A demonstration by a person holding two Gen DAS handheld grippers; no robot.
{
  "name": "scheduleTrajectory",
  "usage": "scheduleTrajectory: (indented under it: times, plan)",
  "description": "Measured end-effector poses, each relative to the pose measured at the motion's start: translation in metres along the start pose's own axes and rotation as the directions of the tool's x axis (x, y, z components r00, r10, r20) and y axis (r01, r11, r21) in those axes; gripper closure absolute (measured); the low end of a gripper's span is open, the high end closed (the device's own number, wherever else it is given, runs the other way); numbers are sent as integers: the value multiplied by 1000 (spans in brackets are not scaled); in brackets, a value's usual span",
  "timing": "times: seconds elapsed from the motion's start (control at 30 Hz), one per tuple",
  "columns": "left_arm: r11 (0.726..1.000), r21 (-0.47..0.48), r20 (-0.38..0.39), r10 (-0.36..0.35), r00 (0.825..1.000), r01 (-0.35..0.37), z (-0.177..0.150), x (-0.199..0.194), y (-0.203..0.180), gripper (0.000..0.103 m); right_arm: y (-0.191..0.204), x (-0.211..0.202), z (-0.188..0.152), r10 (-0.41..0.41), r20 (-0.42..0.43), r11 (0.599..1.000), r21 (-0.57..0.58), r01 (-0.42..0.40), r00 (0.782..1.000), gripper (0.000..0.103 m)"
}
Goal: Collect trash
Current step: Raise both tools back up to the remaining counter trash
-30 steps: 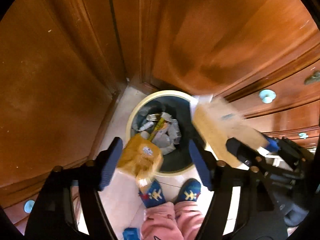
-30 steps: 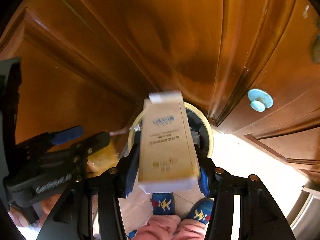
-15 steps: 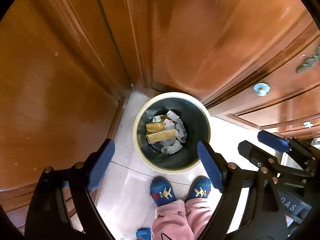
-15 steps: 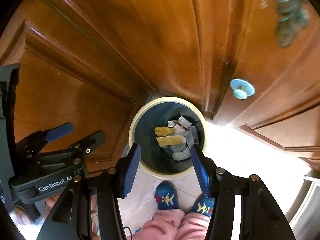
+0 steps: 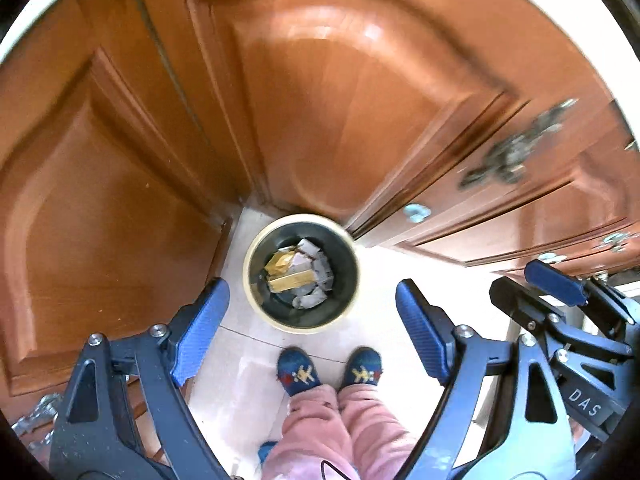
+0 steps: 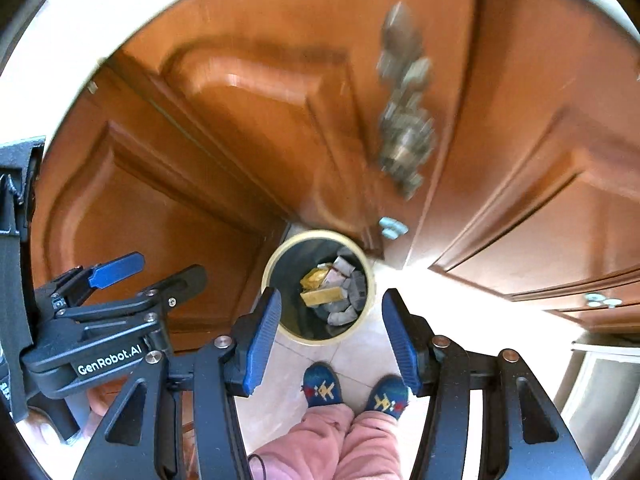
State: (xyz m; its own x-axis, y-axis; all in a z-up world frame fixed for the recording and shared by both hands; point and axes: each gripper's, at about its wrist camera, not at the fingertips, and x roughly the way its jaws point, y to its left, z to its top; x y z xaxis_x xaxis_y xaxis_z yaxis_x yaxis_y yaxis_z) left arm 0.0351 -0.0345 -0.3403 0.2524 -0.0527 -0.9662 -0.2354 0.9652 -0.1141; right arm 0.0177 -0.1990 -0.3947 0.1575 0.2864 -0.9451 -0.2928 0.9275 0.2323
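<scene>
Left wrist: both claws [image 5: 310, 336] [image 6: 328, 334] wide, empty, over pale, perhaps tiled floor [image 5: 248, 380], wooden cabinets [image 5: 340, 100] around.

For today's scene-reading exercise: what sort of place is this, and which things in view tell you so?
Probably a room in a home, a kitchen or hallway corner. Wooden cabinet doors with knobs, a tiled floor, and a small trash bin of wrappers beside slippered feet suggest it.
</scene>
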Motion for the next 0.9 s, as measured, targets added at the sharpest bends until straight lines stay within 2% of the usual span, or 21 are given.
scheduleTrajectory:
  times: [0.1,0.3,0.5,0.63,0.9]
  plan:
    - [1000,18,17,-21,1000,21,12,-39,-16,20,-5,-47,15,-9,29,1000,1,9,1000,49]
    - [992,129,87,-19,996,8,34,-121,-47,20,0,-141,30,-19,116,1000,2,19,993,44]
    - [977,211,202,-17,979,-26,56,-204,-57,20,7,-224,50,-28,216,1000,4,27,976,44]
    - [966,251,306,-23,952,-58,73,-258,-56,20,15,-264,62,-54,309,998,-6,58,950,43]
    - [956,279,457,-45,888,-95,102,-339,-46,20,38,-342,96,-85,481,994,-22,109,872,41]
